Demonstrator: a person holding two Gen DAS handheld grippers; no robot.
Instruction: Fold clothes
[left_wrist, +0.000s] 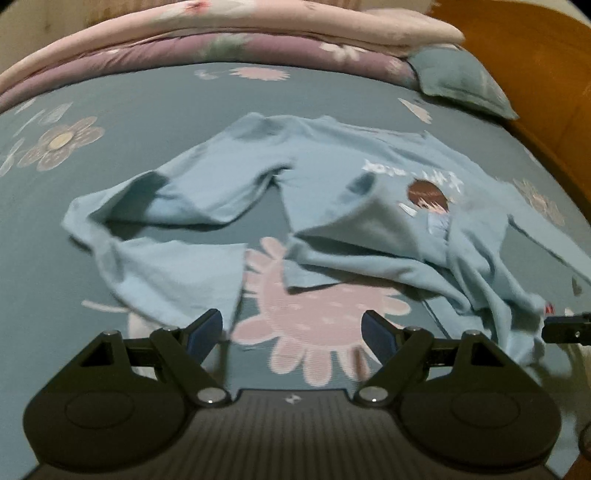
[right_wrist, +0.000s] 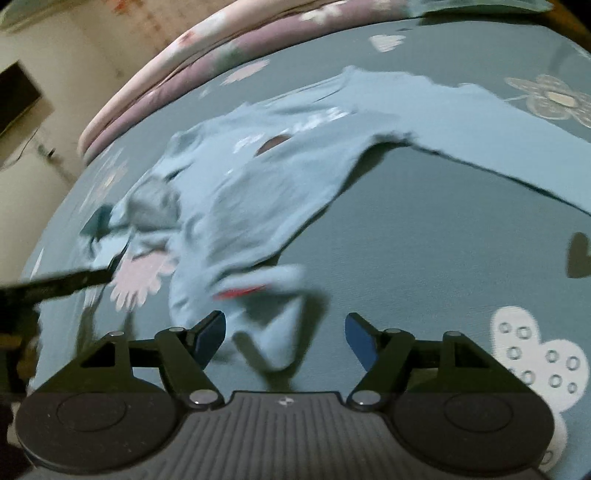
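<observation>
Right wrist view: I'm seeing both grippers (right_wrist: 285, 338) (left_wrist: 292, 332) gaping empty; the crumpled blue sweatshirt (left_wrist: 332, 177) at frame centre risks folding crooked.

A: What do the left black plastic two-finger tongs (left_wrist: 291, 328) look like?

B: Matte black linkage arms with silver round pivot screws, and dark blue flat pads (left_wrist: 376, 332) on the fingertips. Just behind the screws sits a grey ribbed housing with a small white logo.

A: And the right black plastic two-finger tongs (right_wrist: 284, 334)?

B: The same build: round black discs either side of the ribbed housing, blue pads (right_wrist: 360, 341) ahead of the screws.
</observation>
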